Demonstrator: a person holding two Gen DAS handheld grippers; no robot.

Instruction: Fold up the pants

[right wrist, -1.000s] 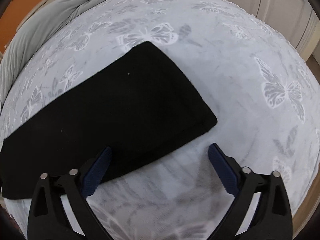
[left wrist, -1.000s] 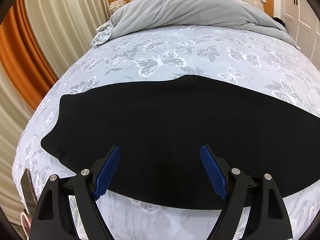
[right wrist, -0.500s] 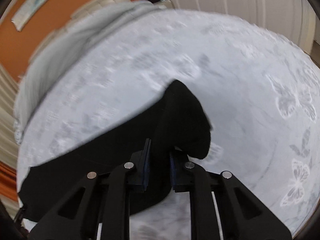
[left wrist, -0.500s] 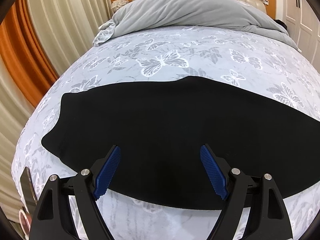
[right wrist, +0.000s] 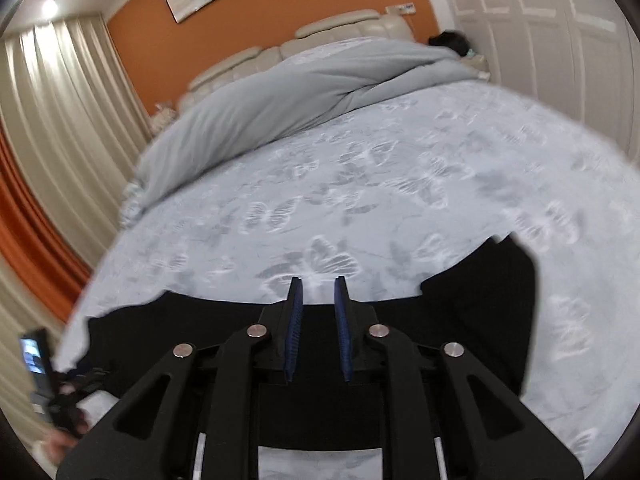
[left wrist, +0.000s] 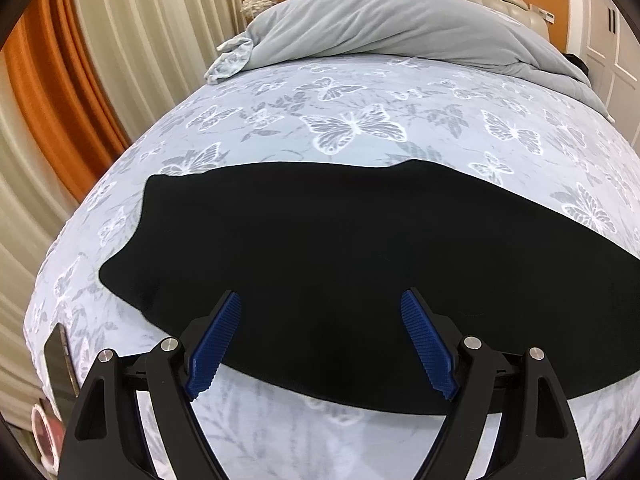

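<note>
Left view: pants [left wrist: 340, 264] lie flat across mid-frame on the butterfly sheet [left wrist: 352, 124]; left gripper [left wrist: 320, 344] spread wide above their near edge, holding nothing. Right view only: pants [right wrist: 480, 320] doubled over at lower right; right gripper [right wrist: 318, 332] narrow, a gap between the pads, nothing visibly pinched. Grey duvet [right wrist: 280, 96] upper frame.

The black pants [left wrist: 360, 272] run off the right edge of the left wrist view, hiding their far end, while motion blurs the bedsheet [right wrist: 400, 184] in the right wrist view, whose gripper body covers the pants' middle.
</note>
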